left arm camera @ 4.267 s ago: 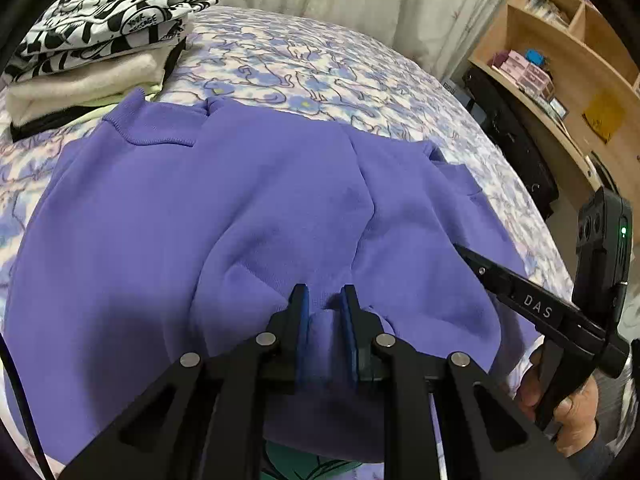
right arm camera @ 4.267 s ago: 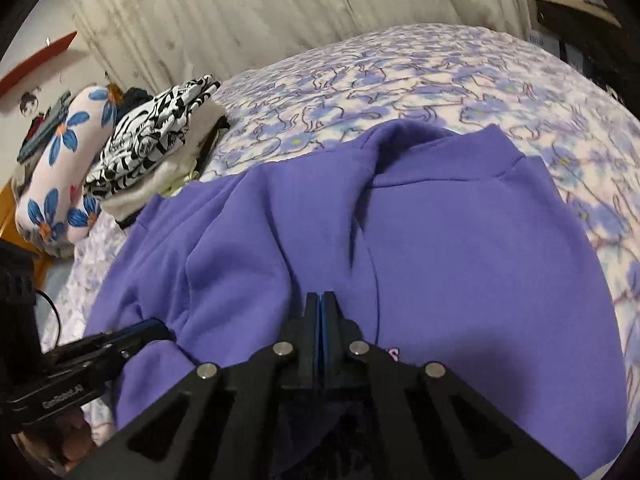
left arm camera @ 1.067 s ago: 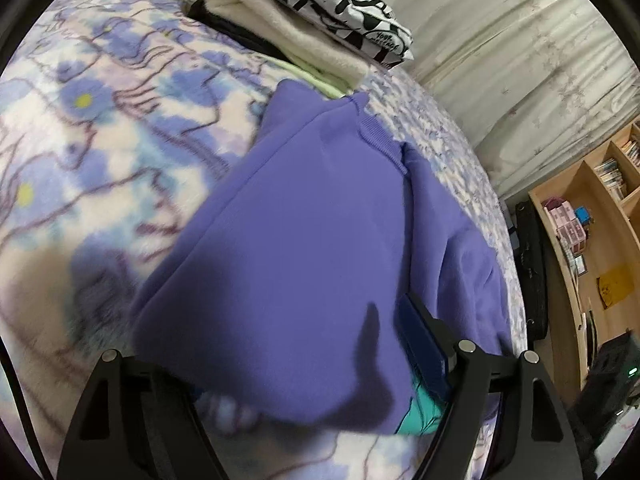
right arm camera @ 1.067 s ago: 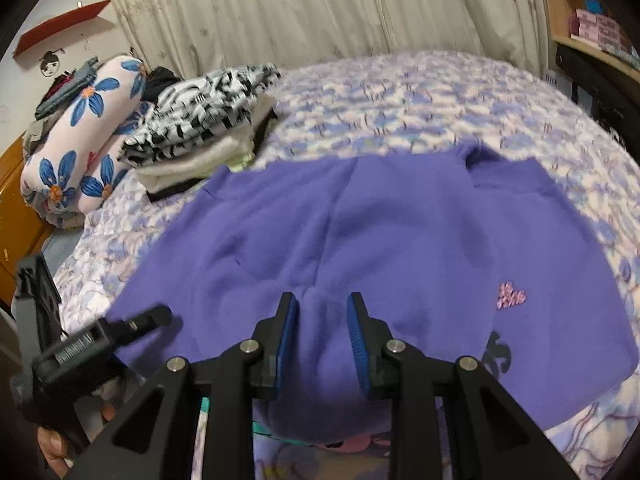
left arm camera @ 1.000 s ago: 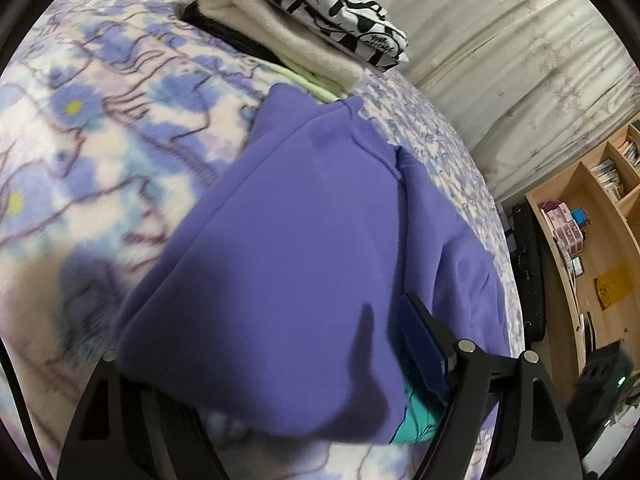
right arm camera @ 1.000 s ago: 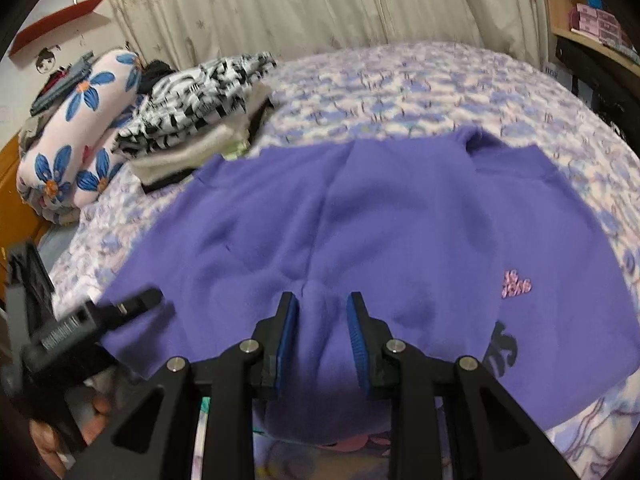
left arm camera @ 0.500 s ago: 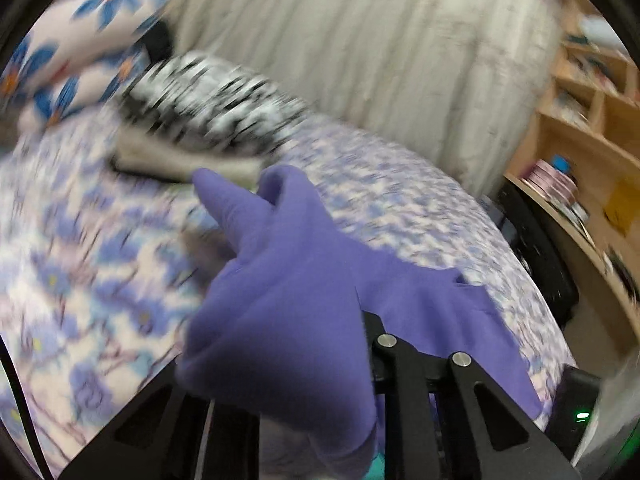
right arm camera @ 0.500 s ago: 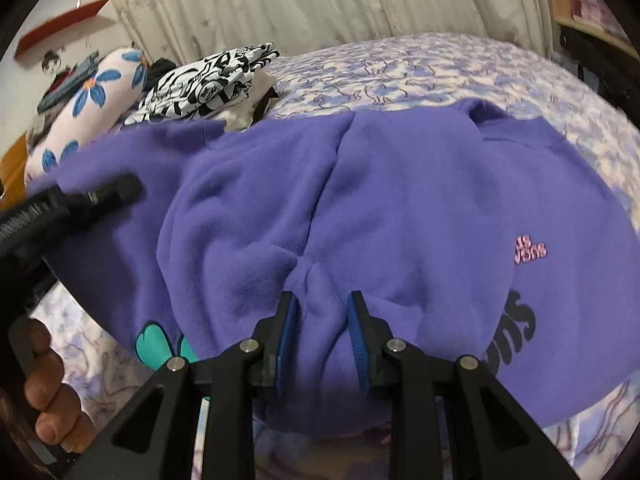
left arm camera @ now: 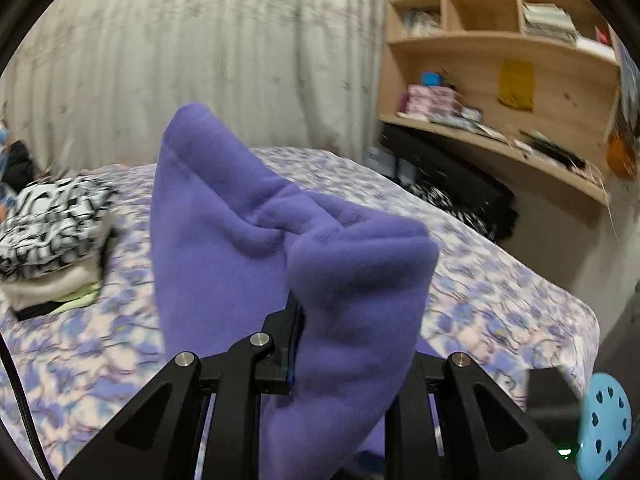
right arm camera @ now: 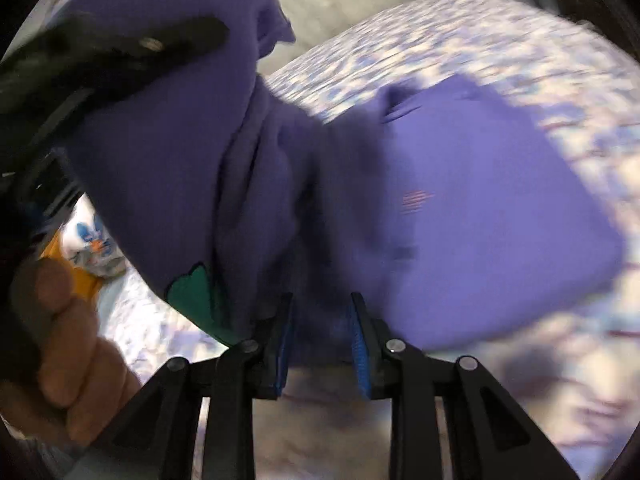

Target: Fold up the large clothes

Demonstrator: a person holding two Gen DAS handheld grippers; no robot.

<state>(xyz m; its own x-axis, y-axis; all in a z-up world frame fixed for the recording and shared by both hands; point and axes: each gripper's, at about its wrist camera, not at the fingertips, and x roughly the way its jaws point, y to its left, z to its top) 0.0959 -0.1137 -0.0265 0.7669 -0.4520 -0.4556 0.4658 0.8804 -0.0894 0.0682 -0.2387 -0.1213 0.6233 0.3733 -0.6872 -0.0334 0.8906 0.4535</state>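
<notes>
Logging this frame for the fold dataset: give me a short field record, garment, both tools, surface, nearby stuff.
garment: purple sweatshirt, partly lifted off the bed, bunched
left tool: shut on sweatshirt, fabric draped over its right finger
right tool: shut on a fold of the sweatshirt
surface: bed with floral blanket
nearby: stack of folded clothes at left; wooden shelves at right
image quality: right wrist view motion-blurred

We see a floral bedspread (left arm camera: 500,280) across the bed, and on its left side a stack of folded clothes (left arm camera: 48,240), a black-and-white patterned piece on top. A pale curtain (left arm camera: 220,60) hangs behind. To the right stand wooden shelves (left arm camera: 500,52) with books and boxes. A blue perforated shoe (left arm camera: 606,420) sits at lower right.
</notes>
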